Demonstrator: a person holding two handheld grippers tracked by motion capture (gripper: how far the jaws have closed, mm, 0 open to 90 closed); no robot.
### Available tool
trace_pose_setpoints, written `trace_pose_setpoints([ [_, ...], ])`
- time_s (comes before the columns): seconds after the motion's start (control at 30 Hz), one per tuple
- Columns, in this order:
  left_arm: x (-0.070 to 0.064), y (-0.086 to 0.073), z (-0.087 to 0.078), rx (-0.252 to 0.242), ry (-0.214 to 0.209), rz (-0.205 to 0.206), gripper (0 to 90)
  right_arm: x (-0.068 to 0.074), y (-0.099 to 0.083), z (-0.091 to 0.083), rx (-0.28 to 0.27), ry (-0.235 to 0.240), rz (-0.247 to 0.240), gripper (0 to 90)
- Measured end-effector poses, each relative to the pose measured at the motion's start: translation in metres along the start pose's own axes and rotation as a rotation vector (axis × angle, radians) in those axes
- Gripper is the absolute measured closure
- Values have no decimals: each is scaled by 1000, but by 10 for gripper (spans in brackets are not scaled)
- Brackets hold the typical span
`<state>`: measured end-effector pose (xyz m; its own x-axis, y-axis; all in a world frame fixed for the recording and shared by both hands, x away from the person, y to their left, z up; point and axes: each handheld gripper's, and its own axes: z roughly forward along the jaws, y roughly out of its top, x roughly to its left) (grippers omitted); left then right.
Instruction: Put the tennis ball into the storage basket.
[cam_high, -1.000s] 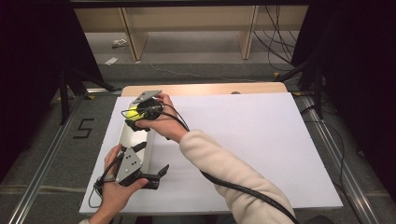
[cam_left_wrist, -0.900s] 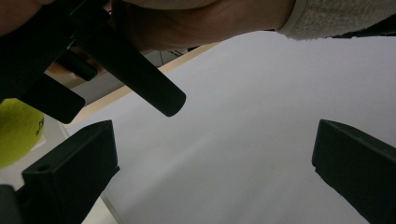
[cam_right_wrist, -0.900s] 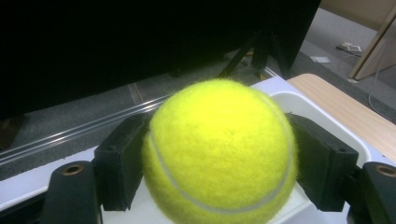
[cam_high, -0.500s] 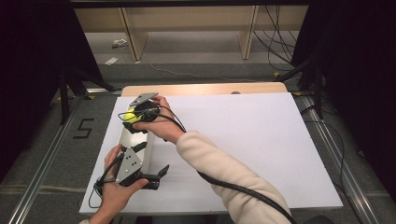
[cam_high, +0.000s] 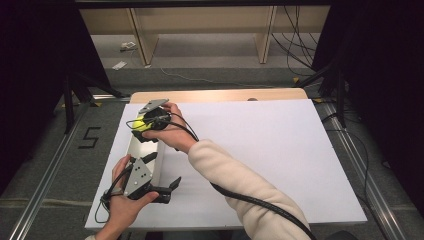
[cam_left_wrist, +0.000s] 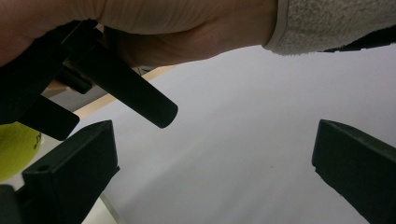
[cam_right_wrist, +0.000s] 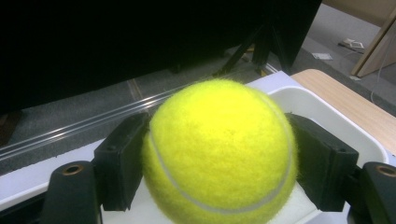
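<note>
A yellow tennis ball (cam_right_wrist: 219, 149) sits squeezed between the two black jaws of my right gripper (cam_right_wrist: 217, 186), which is shut on it. From above, the right gripper (cam_high: 136, 125) holds the ball (cam_high: 139, 123) over the far end of a long white tray (cam_high: 151, 161) at the table's left side. The arm in a cream sleeve (cam_high: 235, 175) reaches across to it. My left gripper (cam_high: 169, 188) rests near the front left of the table beside the tray, jaws wide apart. In its own view the left gripper (cam_left_wrist: 210, 177) is open with nothing between its jaws.
A white board (cam_high: 260, 150) covers the table, with a strip of bare wood (cam_high: 220, 95) along its far edge. A black cable (cam_high: 260, 205) trails from the right gripper along the sleeve. Wooden shelving legs and cables stand on the floor beyond.
The right gripper with the ball has shifted slightly left and turned, so its grey plate now shows on top. The left gripper has stayed put.
</note>
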<state>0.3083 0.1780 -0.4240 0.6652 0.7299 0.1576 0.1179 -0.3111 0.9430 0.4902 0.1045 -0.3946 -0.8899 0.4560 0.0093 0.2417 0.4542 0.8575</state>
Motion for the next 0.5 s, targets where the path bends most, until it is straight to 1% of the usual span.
trace_pose_setpoints([
  [0.17,0,0,1,0,-2,0,0,0,-1,2,6,5,4,265],
  [0.5,0,0,0,-1,-2,-1,0,-1,-5,7,15,2,13,264],
])
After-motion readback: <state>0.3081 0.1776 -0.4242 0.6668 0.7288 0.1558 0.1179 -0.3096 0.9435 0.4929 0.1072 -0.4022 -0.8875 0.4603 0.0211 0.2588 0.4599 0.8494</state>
